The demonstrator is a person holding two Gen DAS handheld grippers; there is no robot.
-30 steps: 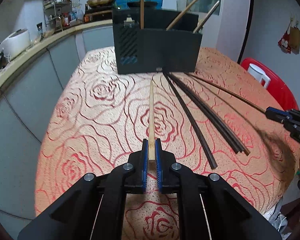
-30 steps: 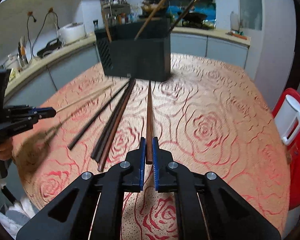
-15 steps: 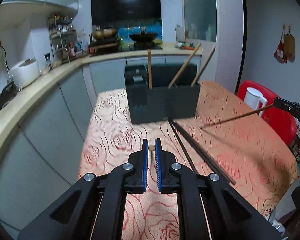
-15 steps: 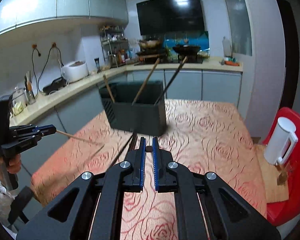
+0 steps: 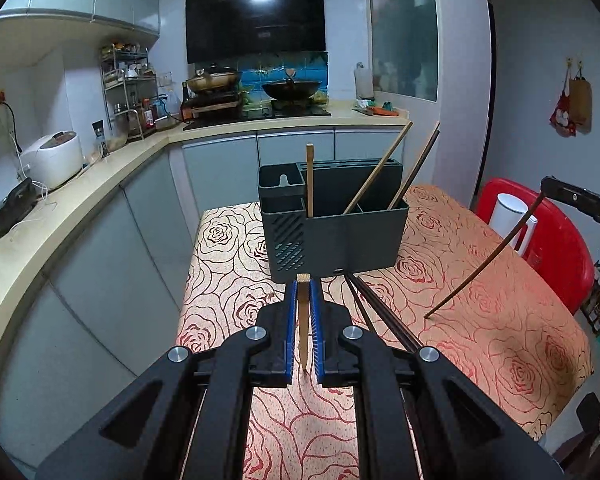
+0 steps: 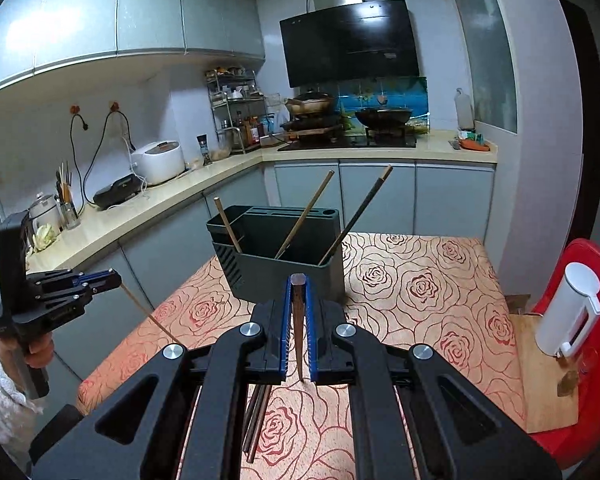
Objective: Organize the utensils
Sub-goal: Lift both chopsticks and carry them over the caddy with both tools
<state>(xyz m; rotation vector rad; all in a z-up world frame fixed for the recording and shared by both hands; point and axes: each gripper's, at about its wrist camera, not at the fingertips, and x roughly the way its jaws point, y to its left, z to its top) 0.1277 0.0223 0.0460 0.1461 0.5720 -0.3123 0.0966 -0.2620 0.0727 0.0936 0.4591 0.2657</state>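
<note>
Above the rose-print table (image 5: 500, 320) | dark holder (image 5: 332, 236) stands ahead, chopsticks already inside | left gripper (image 5: 304, 320) pinches a pale chopstick (image 5: 303, 320), right gripper (image 6: 299, 320) a dark chopstick (image 6: 299, 324) — both hang tip-down | tip each upright over an open slot, then lower — several dark sticks (image 5: 380, 320) remain on the cloth.

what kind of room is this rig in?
A home kitchen, most likely. A black range hood hangs over a stove with a wok, a white rice cooker sits on the L-shaped counter, and the work surface is a table with a rose-patterned cloth.
</note>
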